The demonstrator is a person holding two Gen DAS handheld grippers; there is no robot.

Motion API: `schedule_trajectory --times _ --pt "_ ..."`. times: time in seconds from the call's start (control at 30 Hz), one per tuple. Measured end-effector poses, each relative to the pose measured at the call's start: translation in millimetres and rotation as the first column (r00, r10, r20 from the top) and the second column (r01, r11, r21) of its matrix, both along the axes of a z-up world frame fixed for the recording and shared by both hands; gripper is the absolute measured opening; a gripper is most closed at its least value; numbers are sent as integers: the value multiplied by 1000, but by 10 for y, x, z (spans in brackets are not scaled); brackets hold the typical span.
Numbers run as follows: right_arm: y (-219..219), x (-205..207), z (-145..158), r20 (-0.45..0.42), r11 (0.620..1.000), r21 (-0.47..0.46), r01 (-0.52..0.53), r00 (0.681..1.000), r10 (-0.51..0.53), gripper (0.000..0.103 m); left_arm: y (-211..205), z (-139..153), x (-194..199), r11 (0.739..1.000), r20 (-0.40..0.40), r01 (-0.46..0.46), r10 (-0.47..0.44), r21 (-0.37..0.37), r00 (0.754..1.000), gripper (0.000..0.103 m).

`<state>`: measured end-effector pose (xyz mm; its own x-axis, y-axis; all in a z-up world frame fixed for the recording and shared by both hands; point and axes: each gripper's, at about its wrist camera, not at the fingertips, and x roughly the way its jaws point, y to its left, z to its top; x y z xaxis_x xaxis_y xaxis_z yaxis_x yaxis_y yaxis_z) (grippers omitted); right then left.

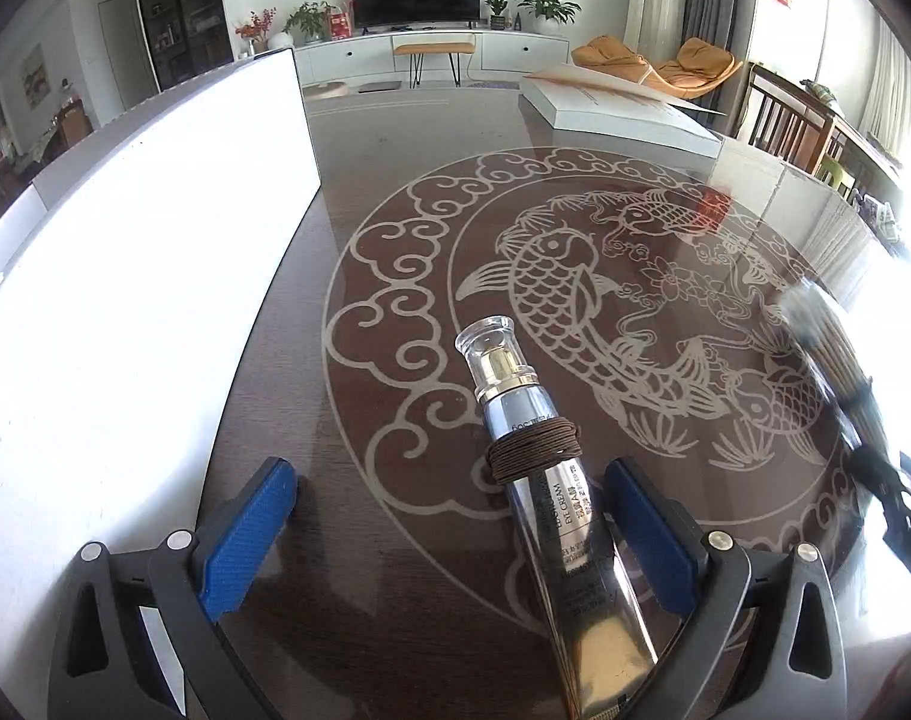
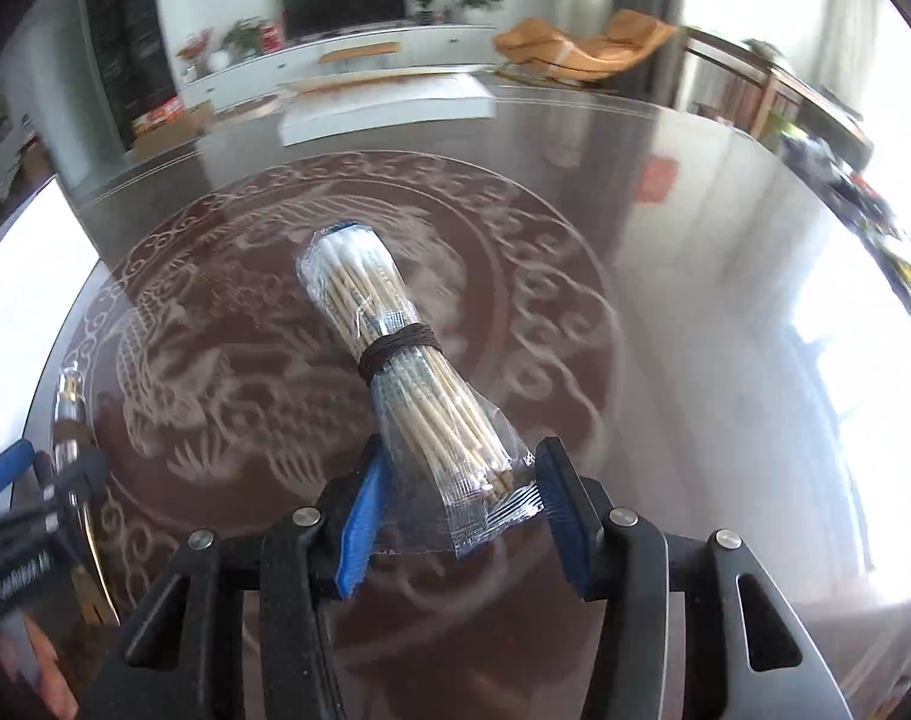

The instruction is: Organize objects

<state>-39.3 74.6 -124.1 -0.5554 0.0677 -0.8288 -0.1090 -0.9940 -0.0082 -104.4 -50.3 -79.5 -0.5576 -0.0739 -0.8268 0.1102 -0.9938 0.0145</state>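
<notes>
Our left tool (image 1: 449,531) stood spread wide, its blue pads on either side of the eye cream tube (image 1: 542,483), which lay on the fish-patterned surface (image 1: 395,276) with a brown cord (image 1: 530,450) wound around it. Our right tool (image 2: 455,510) pinched the bagged bundle of cotton swabs (image 2: 395,360), held above the surface.

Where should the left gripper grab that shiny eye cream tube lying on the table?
Probably the flat lower body of the eye cream tube, below the brown hair tie, closing from both sides. The left gripper already straddles it; the cap end looks rounder and slippery.
</notes>
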Motion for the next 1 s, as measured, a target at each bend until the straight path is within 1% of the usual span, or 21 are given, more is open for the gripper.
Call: schedule_trajectory --times 0.07,0.13,0.2,0.23,0.27,0.33,0.43,1.0 --pt "89 349 25 -11 999 -3 50 999 -50 50 0 1 -1 1000 0 0 0 0 1000 103" --pt "94 615 22 -39 998 2 56 998 -56 53 0 0 0 1000 0 0 0 0 1000 103" --pt "96 746 -4 -64 999 22 46 997 -45 65 1 1 0 1000 0 0 0 0 1000 103" --pt "51 793 -13 -63 999 20 46 997 -45 81 0 0 0 1000 0 0 0 0 1000 103" --pt "26 781 -25 -52 999 5 46 998 -46 90 0 2 0 1000 0 0 0 0 1000 103" --pt "11 749 -49 -45 999 7 42 998 -41 93 0 -1 0 1000 0 0 0 0 1000 103" --pt "-7 740 -86 -26 999 8 36 999 -35 102 -2 0 -1 1000 0 0 0 0 1000 103" --pt "-9 737 -107 -22 999 5 36 999 -36 103 -2 -1 3 1000 0 1 -1 0 1000 103"
